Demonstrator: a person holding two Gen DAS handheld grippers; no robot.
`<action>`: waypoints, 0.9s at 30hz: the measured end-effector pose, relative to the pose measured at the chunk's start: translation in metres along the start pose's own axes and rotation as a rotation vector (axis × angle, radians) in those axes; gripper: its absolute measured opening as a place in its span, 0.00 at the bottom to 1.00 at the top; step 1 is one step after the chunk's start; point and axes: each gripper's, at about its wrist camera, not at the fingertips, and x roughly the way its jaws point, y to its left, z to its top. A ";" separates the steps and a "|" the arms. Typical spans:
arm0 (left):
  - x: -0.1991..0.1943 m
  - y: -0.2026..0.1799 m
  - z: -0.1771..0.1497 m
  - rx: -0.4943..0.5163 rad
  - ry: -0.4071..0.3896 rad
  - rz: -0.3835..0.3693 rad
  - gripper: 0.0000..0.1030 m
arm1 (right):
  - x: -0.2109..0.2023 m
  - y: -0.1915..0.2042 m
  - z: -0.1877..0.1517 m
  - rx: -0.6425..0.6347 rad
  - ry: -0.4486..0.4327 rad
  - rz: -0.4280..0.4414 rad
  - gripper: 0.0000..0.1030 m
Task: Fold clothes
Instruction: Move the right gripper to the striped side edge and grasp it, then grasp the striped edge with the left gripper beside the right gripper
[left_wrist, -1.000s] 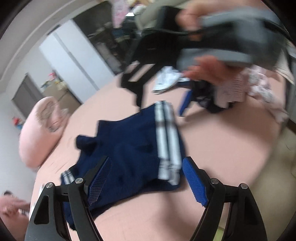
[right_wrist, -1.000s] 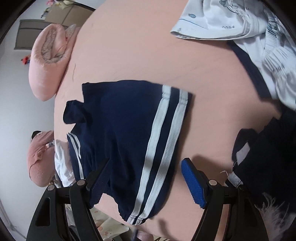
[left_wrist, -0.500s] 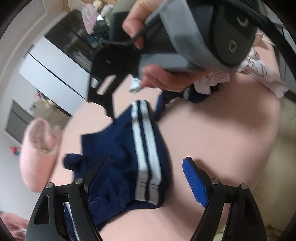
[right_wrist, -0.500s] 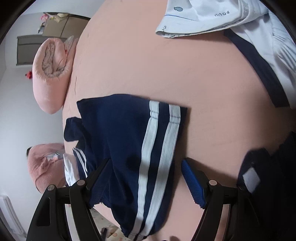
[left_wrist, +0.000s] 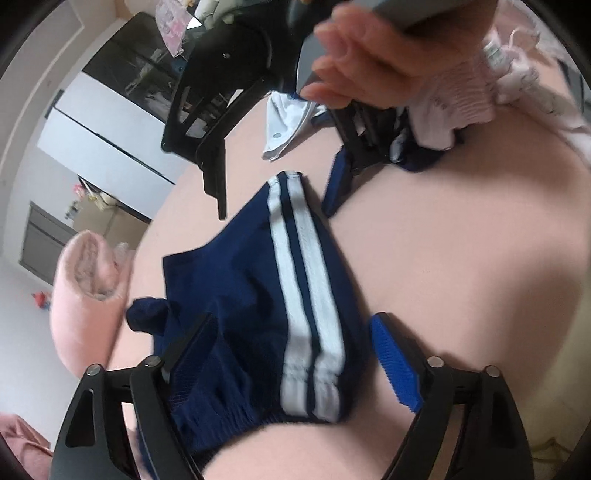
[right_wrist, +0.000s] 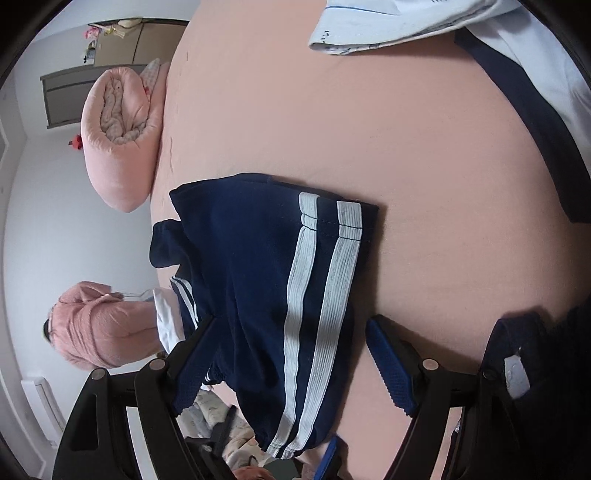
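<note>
Navy shorts with two white side stripes (left_wrist: 266, 295) lie folded on the pink bed sheet (left_wrist: 461, 277); they also show in the right wrist view (right_wrist: 258, 266). My left gripper (left_wrist: 291, 354) is open, its jaws either side of the waistband end. My right gripper (right_wrist: 291, 354) is open over the shorts' middle; in the left wrist view it (left_wrist: 277, 184) hovers above the shorts' hem end, held by a hand (left_wrist: 388, 48).
A rolled pink quilt (right_wrist: 118, 133) lies at the bed's far left. A pile of white and navy clothes (right_wrist: 517, 74) sits at the right, with pale pink garments (left_wrist: 461, 96) near it. A pink hooded garment (right_wrist: 96, 325) lies beyond the shorts.
My left gripper has moved closer to the shorts' waistband. My right gripper has come down nearer over the shorts. The shorts have not moved.
</note>
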 end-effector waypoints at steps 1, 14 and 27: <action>0.004 0.003 0.003 -0.003 0.010 0.003 0.91 | 0.000 0.001 0.000 0.000 -0.002 -0.003 0.78; 0.025 0.021 0.012 0.020 0.028 -0.041 0.95 | 0.007 -0.002 0.008 0.093 -0.062 0.055 0.84; 0.028 0.021 0.005 0.004 -0.025 -0.030 0.96 | 0.011 -0.007 0.024 0.098 -0.109 0.158 0.84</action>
